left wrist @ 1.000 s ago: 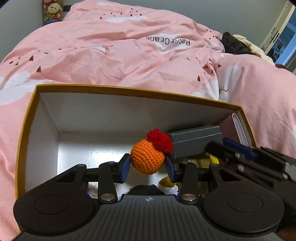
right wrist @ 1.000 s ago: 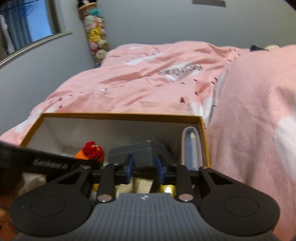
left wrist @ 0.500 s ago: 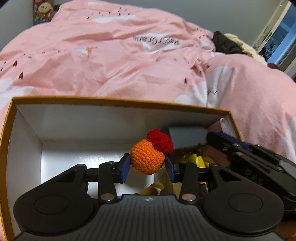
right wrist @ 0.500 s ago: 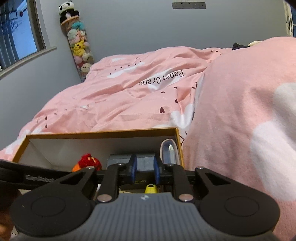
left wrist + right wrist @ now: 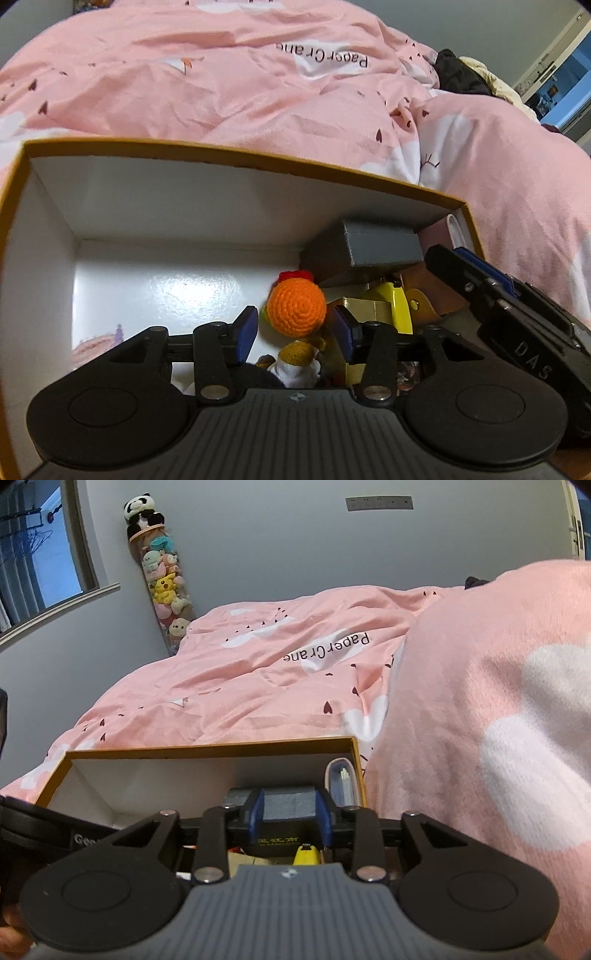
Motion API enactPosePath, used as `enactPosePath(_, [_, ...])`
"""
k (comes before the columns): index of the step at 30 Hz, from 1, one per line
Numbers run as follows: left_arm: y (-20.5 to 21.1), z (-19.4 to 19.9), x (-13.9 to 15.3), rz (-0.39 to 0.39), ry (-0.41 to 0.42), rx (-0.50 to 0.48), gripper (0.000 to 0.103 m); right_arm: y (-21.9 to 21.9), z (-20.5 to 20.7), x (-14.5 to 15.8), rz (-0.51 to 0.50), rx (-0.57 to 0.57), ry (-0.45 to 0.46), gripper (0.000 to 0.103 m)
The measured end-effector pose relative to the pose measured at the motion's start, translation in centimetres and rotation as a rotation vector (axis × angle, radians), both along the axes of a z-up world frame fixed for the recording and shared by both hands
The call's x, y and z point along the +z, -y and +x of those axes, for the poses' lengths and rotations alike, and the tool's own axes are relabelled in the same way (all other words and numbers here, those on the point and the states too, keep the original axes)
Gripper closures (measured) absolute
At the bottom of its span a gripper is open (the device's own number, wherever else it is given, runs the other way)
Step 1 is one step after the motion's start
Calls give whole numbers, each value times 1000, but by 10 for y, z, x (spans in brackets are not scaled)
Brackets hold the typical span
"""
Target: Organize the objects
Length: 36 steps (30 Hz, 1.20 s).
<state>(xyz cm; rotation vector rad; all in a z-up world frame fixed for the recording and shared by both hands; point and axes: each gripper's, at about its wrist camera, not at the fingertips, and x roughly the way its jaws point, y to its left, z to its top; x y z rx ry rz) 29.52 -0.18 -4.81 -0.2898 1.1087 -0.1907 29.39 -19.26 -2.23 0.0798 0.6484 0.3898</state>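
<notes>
An open box with orange rim and white inside (image 5: 155, 206) lies on the pink bed; it also shows in the right wrist view (image 5: 207, 749). My left gripper (image 5: 295, 330) is open inside the box, its blue pads apart from the orange crocheted ball with a red top (image 5: 296, 308), which rests on other items between them. A grey box (image 5: 373, 247) leans in the right corner. My right gripper (image 5: 290, 818) is open above the box's near right side, the grey box (image 5: 288, 805) seen between its pads.
The box also holds a yellow tape measure (image 5: 393, 308), a gold box (image 5: 364, 308), a small plush figure (image 5: 297, 360) and a clear case (image 5: 341, 781) by the right wall. The pink duvet (image 5: 258, 81) surrounds the box and rises high on the right (image 5: 480, 701).
My left gripper has opened and let go of the orange ball, which now sits lower in the box. My right gripper has opened wider and tilted upward.
</notes>
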Motion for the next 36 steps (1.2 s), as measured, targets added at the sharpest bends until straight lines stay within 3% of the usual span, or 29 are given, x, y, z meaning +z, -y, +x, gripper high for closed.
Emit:
enactPosePath(4, [1,-19,22,31,62,-1,51,-2,-14,11,-37,0,27,50])
enactPosePath(11, [4,-65,71,101,203,15,50,7,-52,39,-32,7,37,42])
enactPosePath(17, [7,-105,104,136,315,26,42,12,-96,63,-38,30,72,33])
enactPosePath(20, [9,-125,114,175,379,32,31,14,-118,72,-43,38,91,27])
enactPosePath(24, [16,-156,118,314,501,50,28,17,-142,77,-47,48,93,21])
enactPosePath(30, [20,-198,105,413,554,178,27,23,-168,70,-59,50,80,15])
enactPosePath(36, [21,-225,79,384,528,226,26,29,-176,53,-59,41,27,14])
